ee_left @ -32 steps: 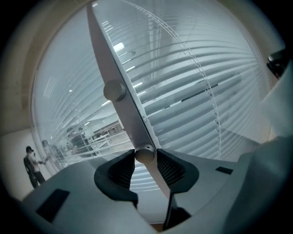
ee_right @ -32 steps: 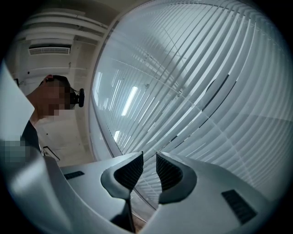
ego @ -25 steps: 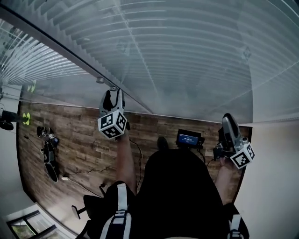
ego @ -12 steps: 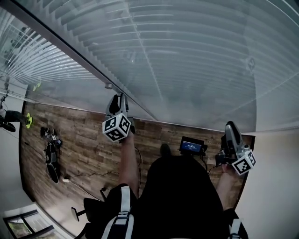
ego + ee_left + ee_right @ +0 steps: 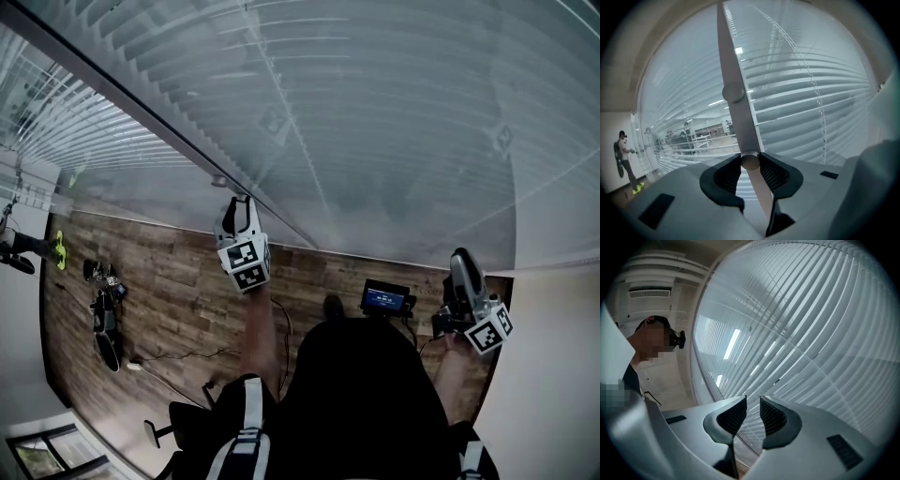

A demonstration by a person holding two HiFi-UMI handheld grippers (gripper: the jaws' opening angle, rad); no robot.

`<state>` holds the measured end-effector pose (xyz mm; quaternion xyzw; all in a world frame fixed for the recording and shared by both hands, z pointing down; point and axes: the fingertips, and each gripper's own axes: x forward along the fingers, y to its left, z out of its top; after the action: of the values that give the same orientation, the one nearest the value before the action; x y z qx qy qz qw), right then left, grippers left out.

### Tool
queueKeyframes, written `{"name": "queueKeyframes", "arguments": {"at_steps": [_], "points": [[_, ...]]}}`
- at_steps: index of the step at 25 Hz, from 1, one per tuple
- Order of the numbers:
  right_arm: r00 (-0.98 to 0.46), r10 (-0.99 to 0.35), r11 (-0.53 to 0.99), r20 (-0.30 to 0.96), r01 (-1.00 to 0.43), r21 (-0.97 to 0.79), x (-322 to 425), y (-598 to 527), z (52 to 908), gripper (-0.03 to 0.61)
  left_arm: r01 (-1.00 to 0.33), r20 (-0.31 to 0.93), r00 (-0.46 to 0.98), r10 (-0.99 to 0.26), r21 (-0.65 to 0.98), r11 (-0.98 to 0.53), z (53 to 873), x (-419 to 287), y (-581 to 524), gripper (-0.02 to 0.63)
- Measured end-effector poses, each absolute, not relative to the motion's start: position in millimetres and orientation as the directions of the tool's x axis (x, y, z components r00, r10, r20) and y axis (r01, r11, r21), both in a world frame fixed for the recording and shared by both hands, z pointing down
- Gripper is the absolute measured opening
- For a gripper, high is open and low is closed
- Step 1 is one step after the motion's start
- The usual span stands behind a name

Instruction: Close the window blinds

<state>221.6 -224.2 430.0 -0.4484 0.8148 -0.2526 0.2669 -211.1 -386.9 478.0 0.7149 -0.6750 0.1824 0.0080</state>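
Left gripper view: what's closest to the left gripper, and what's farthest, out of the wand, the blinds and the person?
1. The wand: between the jaws of the left gripper, which have just been closing on it.
2. The blinds: just behind the wand, filling the middle and right.
3. The person: far off, at the left edge.

the blinds [image 5: 394, 112] and wand [image 5: 743, 133] look smooth plastic, the floor [image 5: 178, 281] matt wood (planked), the fingers [image 5: 774, 175] ribbed.

White slatted blinds [image 5: 394, 112] cover the window, the slats partly tilted. Their pale tilt wand [image 5: 736, 117] hangs upright, left of centre.
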Motion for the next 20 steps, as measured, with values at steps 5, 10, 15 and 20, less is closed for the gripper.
{"name": "queueKeyframes", "arguments": {"at_steps": [5,10,15,20], "points": [[-0.458,-0.865,0.470,-0.206,-0.592,-0.655,222.9,-223.2,436.4,0.074,-0.910,0.277,-0.039,-0.960,-0.407,-0.080,486.2,-209.2,-385.4,0.138],[-0.459,-0.863,0.473,-0.211,-0.588,-0.656,223.0,-224.2,436.4,0.074,-0.838,0.278,-0.095,-0.956,-0.541,-0.075,487.3,-208.1,-386.8,0.138],[-0.457,-0.862,0.477,-0.220,-0.584,-0.657,224.2,-222.5,437.8,0.074,-0.729,0.277,-0.162,-0.947,-0.680,-0.074,489.9,-207.9,-387.6,0.137],[-0.451,-0.864,0.474,-0.223,-0.582,-0.661,229.1,-220.1,444.6,0.074,-0.686,0.282,-0.191,-0.940,-0.723,-0.078,495.4,-207.6,-388.3,0.137]]}}
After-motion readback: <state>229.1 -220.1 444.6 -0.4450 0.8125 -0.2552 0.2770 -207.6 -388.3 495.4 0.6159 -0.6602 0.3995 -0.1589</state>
